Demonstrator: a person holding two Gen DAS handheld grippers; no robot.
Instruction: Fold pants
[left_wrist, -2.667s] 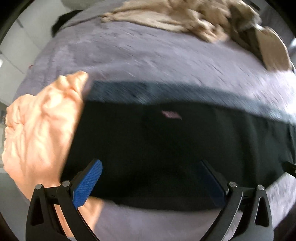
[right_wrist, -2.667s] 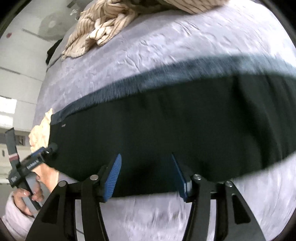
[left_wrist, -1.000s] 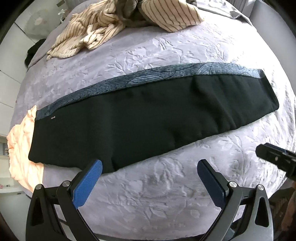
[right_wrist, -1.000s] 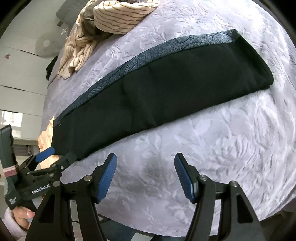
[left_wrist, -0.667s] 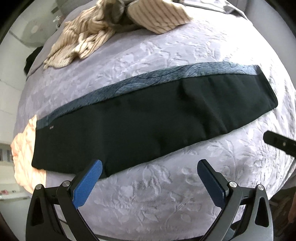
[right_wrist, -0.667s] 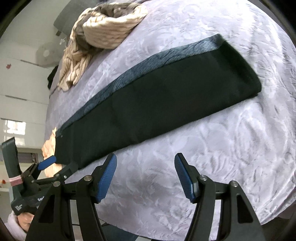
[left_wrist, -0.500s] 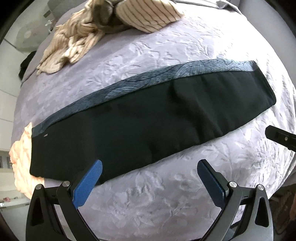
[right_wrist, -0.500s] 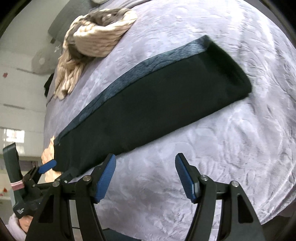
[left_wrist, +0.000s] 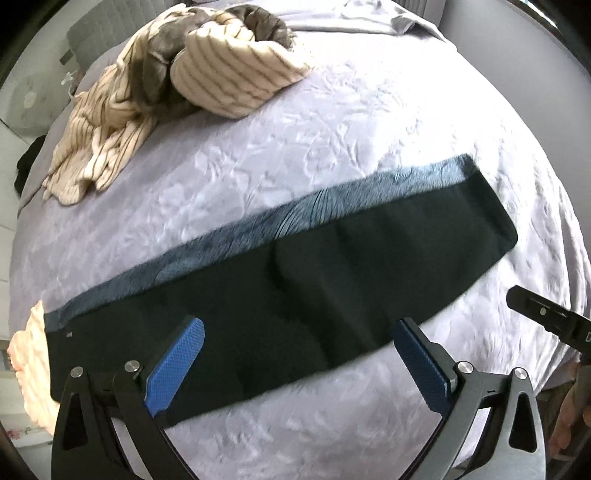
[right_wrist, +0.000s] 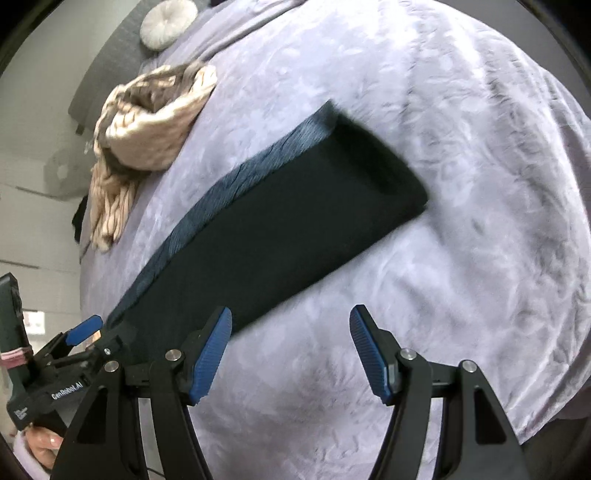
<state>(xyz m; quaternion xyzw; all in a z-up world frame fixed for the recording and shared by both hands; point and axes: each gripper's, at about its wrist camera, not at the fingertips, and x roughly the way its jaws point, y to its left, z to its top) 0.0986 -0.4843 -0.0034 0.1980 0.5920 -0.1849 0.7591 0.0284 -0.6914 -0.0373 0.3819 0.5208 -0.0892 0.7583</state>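
Both tools, left tool and right tool, jaws spread and empty, now backed off above the bed. Pants lie flat as one long lengthwise-folded strip, so crosswise fold likely next.

Lilac embossed bedspread, grey headboard, white wall, daylight

Black pants with a grey-blue band of fine wavy lines along the far edge, on a pale lilac bedspread embossed with what may be flowers. Cream clothes with thin dark stripes, mixed with grey-brown; a peach cloth. Blue ribbed pads on black gripper frames.
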